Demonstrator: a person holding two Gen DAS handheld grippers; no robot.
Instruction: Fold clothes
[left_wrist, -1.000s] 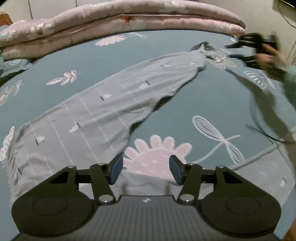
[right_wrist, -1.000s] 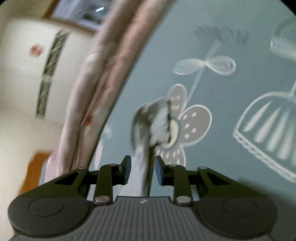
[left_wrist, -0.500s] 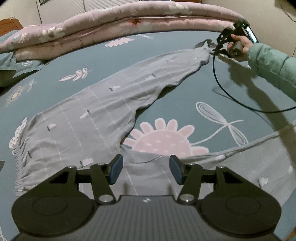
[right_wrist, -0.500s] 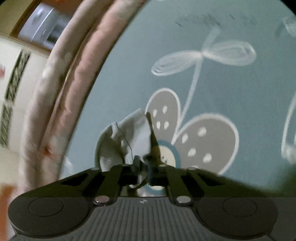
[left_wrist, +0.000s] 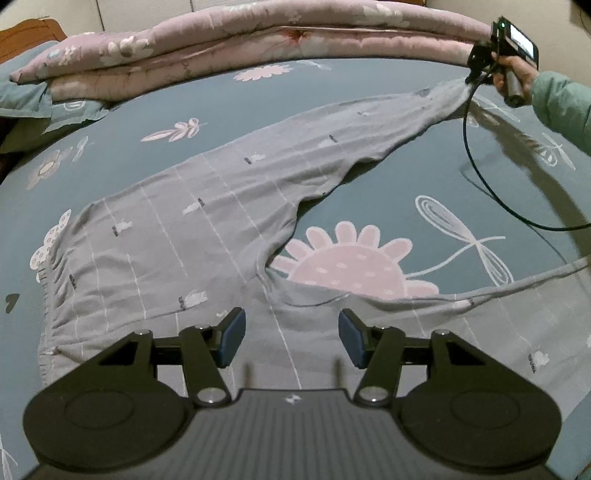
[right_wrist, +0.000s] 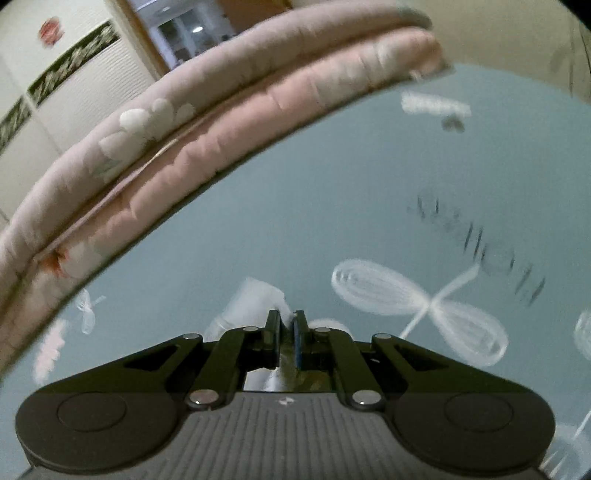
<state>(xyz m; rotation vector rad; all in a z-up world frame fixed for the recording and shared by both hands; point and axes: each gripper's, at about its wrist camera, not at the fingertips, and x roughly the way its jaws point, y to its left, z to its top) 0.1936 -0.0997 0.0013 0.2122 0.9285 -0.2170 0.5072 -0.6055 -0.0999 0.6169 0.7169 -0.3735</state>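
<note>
Grey patterned trousers (left_wrist: 192, 229) lie spread on the teal flowered bedsheet (left_wrist: 369, 177), waistband at the left, one leg stretching to the far right. My right gripper (left_wrist: 474, 74) pinches that leg's hem (left_wrist: 448, 94) and lifts it off the sheet. In the right wrist view the right gripper (right_wrist: 286, 325) is shut on the pale hem cloth (right_wrist: 255, 299). My left gripper (left_wrist: 291, 336) hovers open just above the trousers' crotch area, with nothing between its blue pads (left_wrist: 231, 338). The second leg (left_wrist: 498, 306) runs off to the lower right.
A folded pink quilt (left_wrist: 258, 44) lies along the far edge of the bed, also the pink quilt (right_wrist: 192, 147) in the right wrist view. A teal pillow (left_wrist: 33, 99) sits at the far left. A black cable (left_wrist: 480, 177) hangs from the right gripper; a green sleeve (left_wrist: 561, 107) follows it.
The right gripper closed on the leg hem and raised it, pulling the leg taut to the right. The left gripper eased forward over the trousers and stayed open.
</note>
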